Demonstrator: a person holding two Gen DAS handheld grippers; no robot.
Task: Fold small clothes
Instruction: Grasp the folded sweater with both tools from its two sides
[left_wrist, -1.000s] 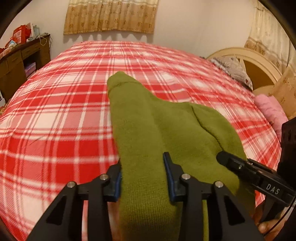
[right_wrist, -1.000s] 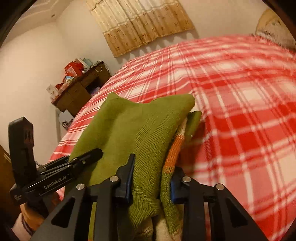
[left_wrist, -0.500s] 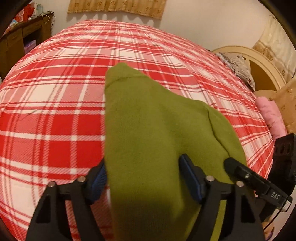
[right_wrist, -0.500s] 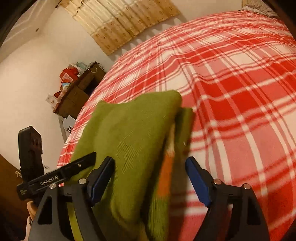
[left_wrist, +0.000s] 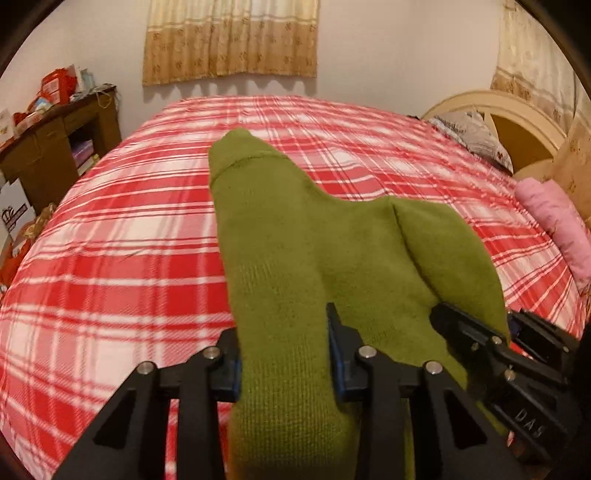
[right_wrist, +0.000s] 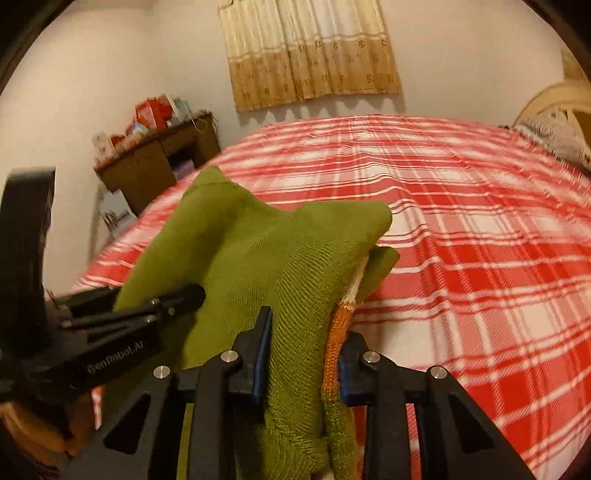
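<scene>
Warm, dim indoor light. The curtain (left_wrist: 231, 40) throws scalloped shadows on the wall below. Fisheye bending and black corners; the right wrist view is motion-blurred.

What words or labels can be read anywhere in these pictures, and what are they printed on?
"GenRobot.AI": white letters on the black side of the left gripper, seen from the right wrist camera.
"DAS": raised letters on the black body of the right gripper, seen from the left wrist camera, reading tilted.
White box by the desk: dark logo, too blurred to read.
Red packages on the desk: print too small to read.
Green sweater: no label visible.
</scene>
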